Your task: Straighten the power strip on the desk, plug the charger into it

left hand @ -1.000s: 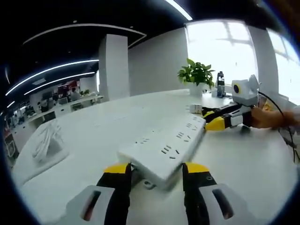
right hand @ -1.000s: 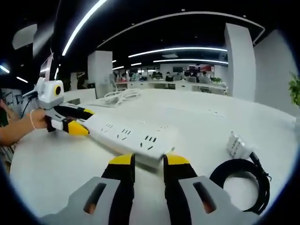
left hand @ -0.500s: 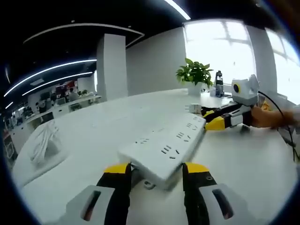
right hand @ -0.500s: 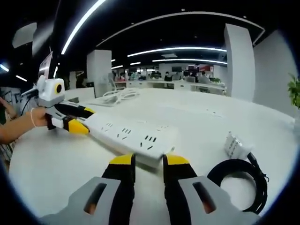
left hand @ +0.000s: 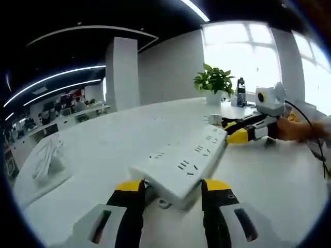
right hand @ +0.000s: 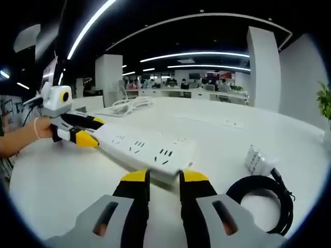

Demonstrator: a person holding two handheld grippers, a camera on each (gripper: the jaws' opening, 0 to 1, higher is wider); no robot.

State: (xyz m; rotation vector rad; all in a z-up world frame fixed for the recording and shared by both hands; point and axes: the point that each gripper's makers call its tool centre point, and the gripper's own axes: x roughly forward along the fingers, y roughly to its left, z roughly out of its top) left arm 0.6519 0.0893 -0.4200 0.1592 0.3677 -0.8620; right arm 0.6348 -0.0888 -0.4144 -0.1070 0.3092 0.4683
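Right now my left gripper [left hand: 171, 187] has its yellow-tipped jaws closed on the near end of the white power strip [left hand: 183, 160], which lies flat on the white desk [left hand: 103, 155] and runs away toward my right gripper [left hand: 243, 135] clamping the far end. From the right gripper view, my right gripper [right hand: 162, 177] pinches its own end of the strip between both jaws, and the left gripper [right hand: 85, 138] grips the opposite end. Off to the side, well apart from the strip, the white charger [right hand: 257, 161] rests on the desk, touching its coiled black cable [right hand: 261, 199]. Farther back sit a potted plant [left hand: 214, 82] and a white cable bundle [left hand: 44, 157].
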